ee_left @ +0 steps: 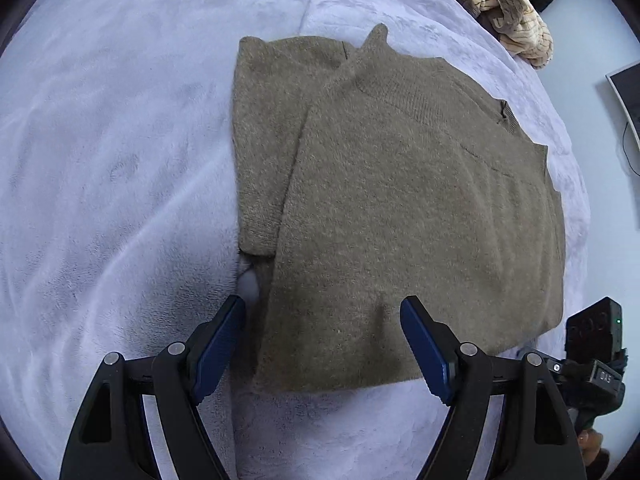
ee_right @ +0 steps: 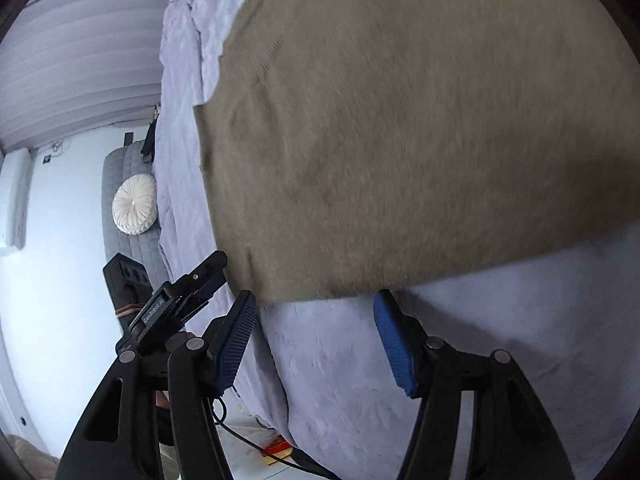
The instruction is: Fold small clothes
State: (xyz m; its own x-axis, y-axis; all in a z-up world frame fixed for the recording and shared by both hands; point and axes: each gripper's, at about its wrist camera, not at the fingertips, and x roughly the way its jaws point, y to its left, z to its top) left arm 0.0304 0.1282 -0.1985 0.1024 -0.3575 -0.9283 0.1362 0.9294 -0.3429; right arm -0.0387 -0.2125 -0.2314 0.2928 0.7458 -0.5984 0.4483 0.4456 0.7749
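Both grippers, left (ee_left: 322,312) and right (ee_right: 316,306), gape wide, empty, over the folded sweater's (ee_left: 400,200) near hem.

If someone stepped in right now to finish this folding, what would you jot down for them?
Left tool: open, hovering over the near hem of the fuzzy olive-brown knit sweater, gripping nothing.
Right tool: open, empty, at the sweater's edge.
The sweater lies on the lavender plush blanket, one side already folded over.
Left to do: further folds. A pile of striped cream and dark clothes waits at the far corner.
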